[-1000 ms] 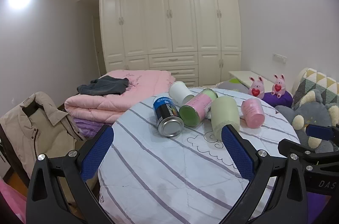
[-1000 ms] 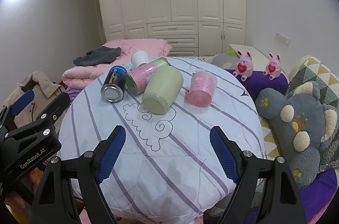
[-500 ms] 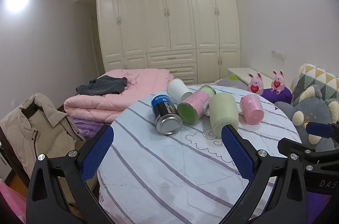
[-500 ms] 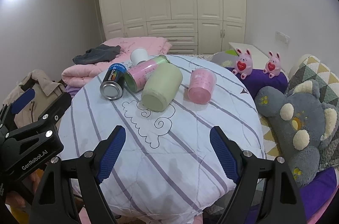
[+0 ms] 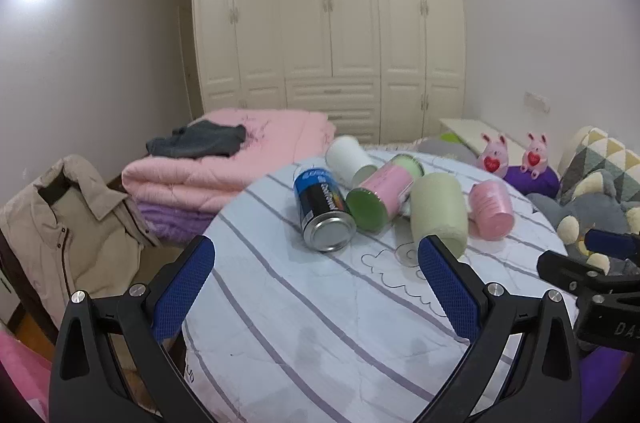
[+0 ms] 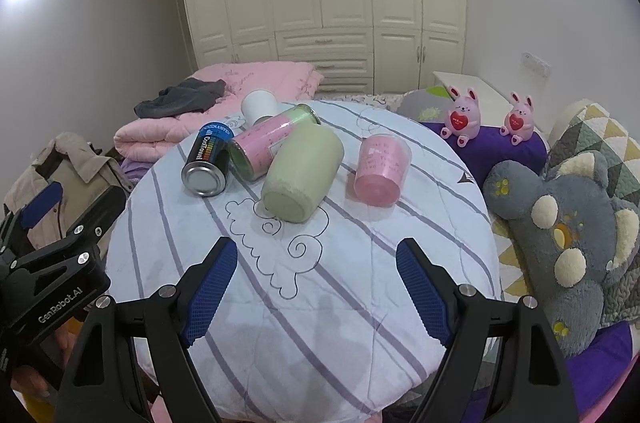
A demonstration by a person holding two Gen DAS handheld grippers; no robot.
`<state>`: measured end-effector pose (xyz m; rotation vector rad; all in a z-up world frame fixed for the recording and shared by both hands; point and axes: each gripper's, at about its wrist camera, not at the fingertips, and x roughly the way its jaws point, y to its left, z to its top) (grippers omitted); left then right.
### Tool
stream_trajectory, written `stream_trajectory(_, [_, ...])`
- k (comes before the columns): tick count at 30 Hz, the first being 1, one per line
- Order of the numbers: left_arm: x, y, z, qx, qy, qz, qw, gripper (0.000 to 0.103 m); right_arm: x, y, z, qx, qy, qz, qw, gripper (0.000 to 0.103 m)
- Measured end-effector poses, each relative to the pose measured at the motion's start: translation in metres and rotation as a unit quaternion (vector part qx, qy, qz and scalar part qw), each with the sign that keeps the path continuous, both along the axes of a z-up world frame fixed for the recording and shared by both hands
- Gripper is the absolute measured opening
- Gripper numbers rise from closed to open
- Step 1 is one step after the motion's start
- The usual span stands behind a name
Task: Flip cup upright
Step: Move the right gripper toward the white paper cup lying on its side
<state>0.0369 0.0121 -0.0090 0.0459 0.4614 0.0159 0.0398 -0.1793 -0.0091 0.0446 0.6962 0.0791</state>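
A round counter (image 6: 400, 263) draped in a striped cloth fills the middle of both views. Near its centre the pale green cup (image 6: 302, 173) lies on its side, closed base toward the cameras. To its left a pink-and-green canister (image 6: 266, 143) touches it, with a black can (image 6: 208, 161) and a white cup (image 6: 259, 107) beyond. A pink cup (image 6: 382, 165) sits just right of it. The left gripper (image 5: 316, 289) and the right gripper (image 6: 316, 285) hover low in frame, jaws spread wide, holding nothing.
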Motion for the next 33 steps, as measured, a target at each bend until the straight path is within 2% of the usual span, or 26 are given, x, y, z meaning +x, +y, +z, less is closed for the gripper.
stream_trajectory(10, [0.068,0.015,-0.002,-0.019,0.08,0.008,0.9966,0.103,0.057,0.011,0.006,-0.003,0.047,0.029,0.998,0.083])
stream_trajectory(17, [0.129,0.035,0.004,-0.027,0.121,0.024,0.9921,0.103,0.13,0.029,0.013,-0.011,0.087,0.067,0.994,0.083])
stream_trajectory(20, [0.16,0.045,0.004,-0.03,0.145,0.036,0.9883,0.103,0.162,0.039,0.01,-0.005,0.109,0.088,0.99,0.083])
stream_trajectory(26, [0.212,0.062,-0.002,-0.037,0.18,0.056,0.9813,0.103,0.219,0.068,0.007,-0.033,0.135,0.126,0.982,0.083])
stream_trajectory(33, [0.258,0.078,-0.018,-0.038,0.226,0.075,0.9705,0.103,0.285,0.095,-0.01,-0.048,0.185,0.159,0.969,0.083])
